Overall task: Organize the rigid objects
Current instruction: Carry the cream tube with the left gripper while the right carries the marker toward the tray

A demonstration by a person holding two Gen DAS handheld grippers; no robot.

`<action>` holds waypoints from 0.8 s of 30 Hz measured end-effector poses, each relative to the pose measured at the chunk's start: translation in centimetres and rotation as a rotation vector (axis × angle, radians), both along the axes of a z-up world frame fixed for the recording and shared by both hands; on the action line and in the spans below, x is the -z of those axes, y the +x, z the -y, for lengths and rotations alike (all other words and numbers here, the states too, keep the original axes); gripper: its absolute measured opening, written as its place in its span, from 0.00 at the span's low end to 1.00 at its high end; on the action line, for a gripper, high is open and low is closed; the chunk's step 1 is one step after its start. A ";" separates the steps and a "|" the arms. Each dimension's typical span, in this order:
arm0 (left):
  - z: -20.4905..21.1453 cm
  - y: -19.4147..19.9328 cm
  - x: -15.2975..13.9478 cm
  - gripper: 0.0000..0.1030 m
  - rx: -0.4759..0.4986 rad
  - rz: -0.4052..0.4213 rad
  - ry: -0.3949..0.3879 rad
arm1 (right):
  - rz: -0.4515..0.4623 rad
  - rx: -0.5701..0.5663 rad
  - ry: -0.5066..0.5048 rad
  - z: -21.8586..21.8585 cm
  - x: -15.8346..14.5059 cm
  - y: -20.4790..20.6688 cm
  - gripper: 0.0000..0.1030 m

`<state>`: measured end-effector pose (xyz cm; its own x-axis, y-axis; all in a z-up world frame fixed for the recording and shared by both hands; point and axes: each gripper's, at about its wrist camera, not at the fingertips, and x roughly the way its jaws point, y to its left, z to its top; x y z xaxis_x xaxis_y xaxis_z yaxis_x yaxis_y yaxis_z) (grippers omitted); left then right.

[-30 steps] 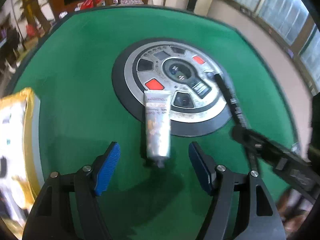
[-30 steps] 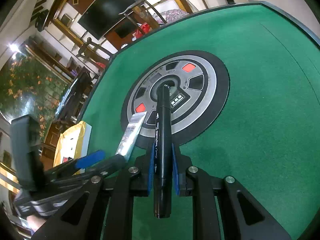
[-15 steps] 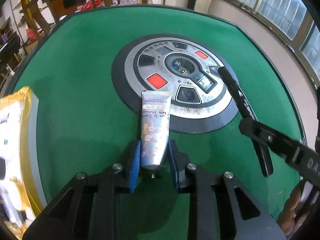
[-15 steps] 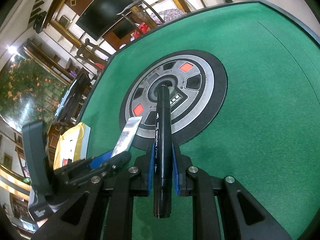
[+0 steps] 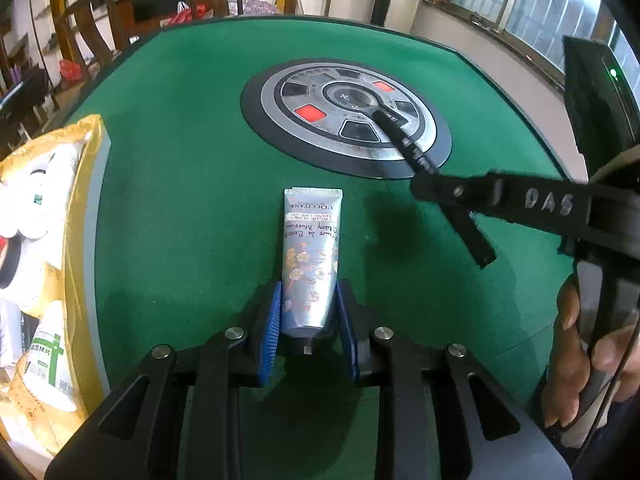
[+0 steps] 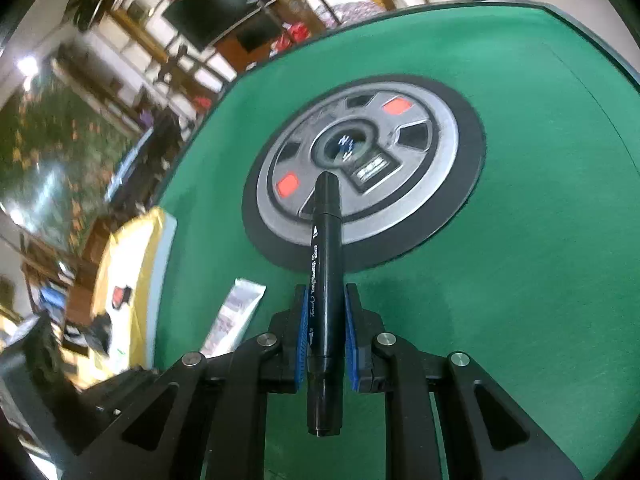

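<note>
Between the blue pads of the left hand-held gripper [image 5: 307, 320], a silver hand-cream tube [image 5: 310, 264] is clamped near its cap end, crimped end pointing ahead, so it can likely be carried without squeezing the soft body. To its right, the right hand-held gripper [image 6: 327, 334] pinches a black marker [image 6: 326, 292] along its barrel, tip reaching over the round console [image 5: 348, 120] in the green worktop [image 5: 180, 208]. Left of both sits a yellow bag [image 5: 44, 240], probably where these items belong.
</note>
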<state>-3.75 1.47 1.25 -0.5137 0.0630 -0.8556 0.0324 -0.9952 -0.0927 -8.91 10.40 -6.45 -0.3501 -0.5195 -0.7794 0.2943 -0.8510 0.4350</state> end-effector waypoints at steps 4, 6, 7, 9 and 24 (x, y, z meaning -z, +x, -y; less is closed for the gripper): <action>-0.9 -0.9 0.1 0.23 0.000 -0.009 -0.042 | -0.004 -0.018 0.036 0.4 0.3 0.3 0.14; -0.8 -0.8 0.2 0.23 -0.008 -0.026 -0.051 | -0.008 -0.021 0.046 0.4 0.2 0.4 0.14; -0.8 -0.7 0.2 0.23 -0.013 -0.041 -0.053 | -0.008 -0.020 0.046 0.3 0.2 0.4 0.14; -0.6 -0.1 0.3 0.22 -0.021 -0.070 -0.039 | -0.012 -0.018 0.049 0.2 0.2 0.5 0.14; 1.6 3.0 -2.3 0.23 -0.074 -0.189 0.000 | -0.055 -0.070 0.016 1.4 -1.0 2.0 0.14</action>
